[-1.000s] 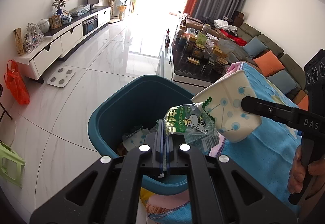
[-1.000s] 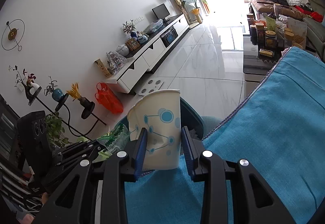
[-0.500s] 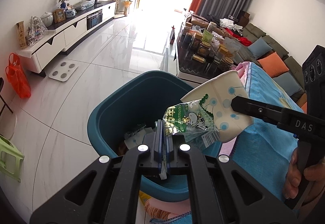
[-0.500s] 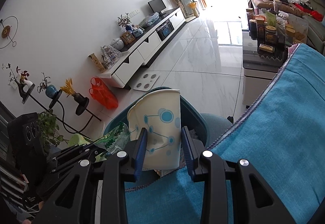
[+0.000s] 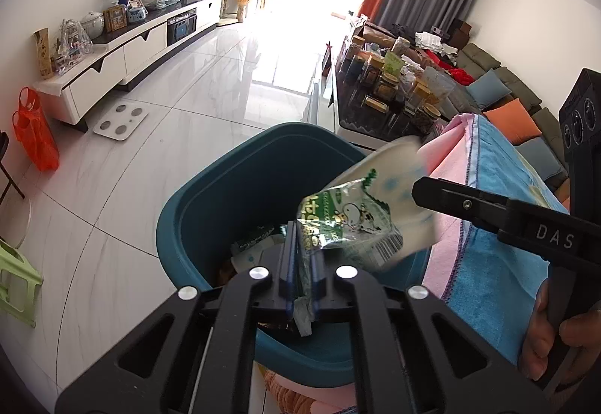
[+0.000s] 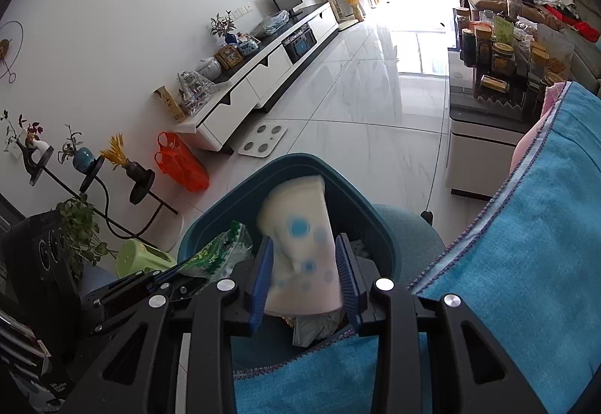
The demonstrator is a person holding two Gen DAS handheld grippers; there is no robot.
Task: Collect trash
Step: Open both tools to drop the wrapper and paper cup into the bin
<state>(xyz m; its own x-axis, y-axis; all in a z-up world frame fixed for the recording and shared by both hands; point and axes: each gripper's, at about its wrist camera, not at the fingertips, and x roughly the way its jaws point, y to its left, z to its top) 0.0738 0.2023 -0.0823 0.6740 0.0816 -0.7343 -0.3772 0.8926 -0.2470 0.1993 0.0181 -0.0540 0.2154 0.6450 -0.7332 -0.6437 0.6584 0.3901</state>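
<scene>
Teal bin (image 5: 210,211) gapes directly beneath both loads: the left claw (image 5: 300,256), jaws opening, has the green wrapper (image 5: 345,226) between them, while the right claw (image 6: 304,275) at three o'clock grips the paper cup (image 6: 300,248).

Bin (image 5: 195,226) sitting below and ahead of both claws, trash lying in it. Wrapper (image 5: 345,226) hanging between left claw (image 5: 300,263) jaws, which are opening. Cup (image 6: 300,252) sitting between right claw (image 6: 304,278) jaws, over bin. Towel (image 6: 526,226) lying right of right claw.
</scene>
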